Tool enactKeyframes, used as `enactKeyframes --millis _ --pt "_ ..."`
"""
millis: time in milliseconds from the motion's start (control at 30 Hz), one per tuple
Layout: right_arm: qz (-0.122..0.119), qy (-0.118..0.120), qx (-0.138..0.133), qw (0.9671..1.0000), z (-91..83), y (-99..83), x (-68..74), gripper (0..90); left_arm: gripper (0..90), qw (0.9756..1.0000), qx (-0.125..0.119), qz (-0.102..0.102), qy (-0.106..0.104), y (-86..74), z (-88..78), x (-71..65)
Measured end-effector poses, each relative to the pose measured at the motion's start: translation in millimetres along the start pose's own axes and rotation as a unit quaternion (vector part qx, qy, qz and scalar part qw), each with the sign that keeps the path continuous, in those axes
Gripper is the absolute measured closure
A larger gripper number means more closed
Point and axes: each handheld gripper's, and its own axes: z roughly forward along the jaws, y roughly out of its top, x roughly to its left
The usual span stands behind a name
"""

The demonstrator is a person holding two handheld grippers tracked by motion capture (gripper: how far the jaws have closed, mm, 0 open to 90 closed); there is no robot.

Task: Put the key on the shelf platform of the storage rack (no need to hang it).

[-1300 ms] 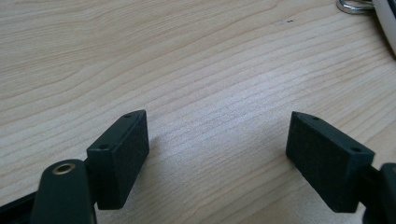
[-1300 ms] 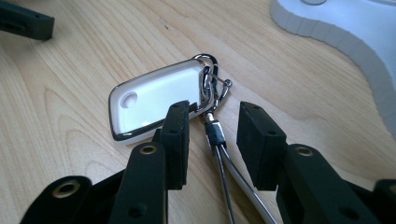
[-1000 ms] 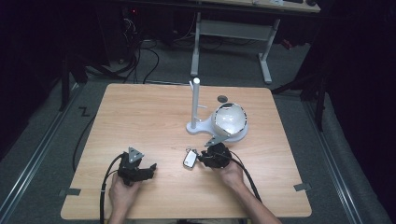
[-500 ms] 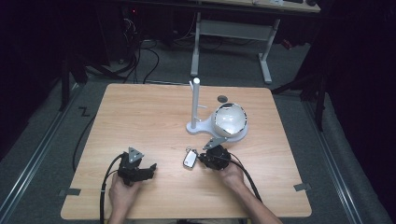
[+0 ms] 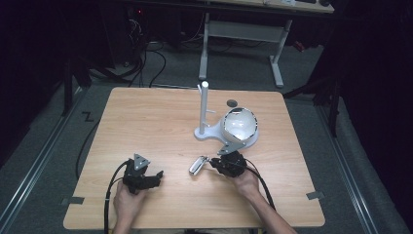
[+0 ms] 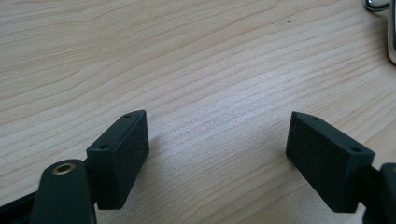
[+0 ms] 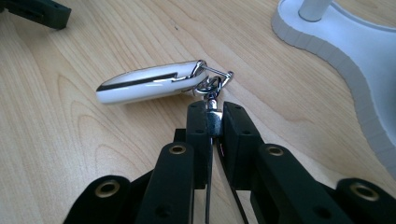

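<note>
Wooden table point(image 5: 146, 126) on grey floor, dark room behind. Right gripper point(image 7: 215, 116), at 5 o'clock, pinched the metal clasp point(image 7: 211, 86) of a white key fob point(image 7: 144, 83) lying flat. Left gripper point(image 6: 217, 149), at 7 o'clock, jaws spread over bare wood. White stand point(image 5: 204, 114) carried what was possibly a mirror point(image 5: 239, 124).

Light falls from above onto the wooden surface point(image 5: 160, 122), bright and even, while the floor point(image 5: 58, 117) and room around it sink into near black. The glass ball point(image 5: 239, 123) carries a pale glare. In the gripper views the near black jaws look soft; shadows beneath them are faint
</note>
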Motion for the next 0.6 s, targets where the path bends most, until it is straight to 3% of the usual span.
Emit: enactKeyframes --millis 267,600 --pt "0.018 0.015 -0.027 0.9994 -20.2 1.3 -4.1 81.9 21.6 1.0 0.0 0.0 0.0 0.0 0.0 0.0" --pt "0.021 0.002 -0.046 0.9987 -43.5 0.6 -8.2 81.9 21.6 1.0 0.0 0.0 0.0 0.0 0.0 0.1"
